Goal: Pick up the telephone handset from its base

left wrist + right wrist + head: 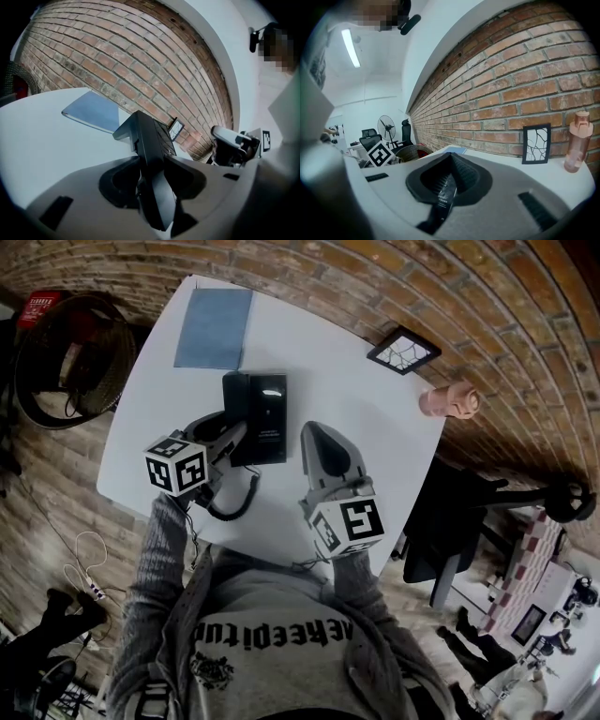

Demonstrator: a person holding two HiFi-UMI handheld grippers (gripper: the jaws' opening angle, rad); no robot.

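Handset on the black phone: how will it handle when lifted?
The handset looks like rigid plastic, so it should lift stiff and probably light. Its smooth black shell may slip if the left gripper, jaws open around it, pinches off-centre. The coiled cord seems to tie it to the base; a far pull could drag that.
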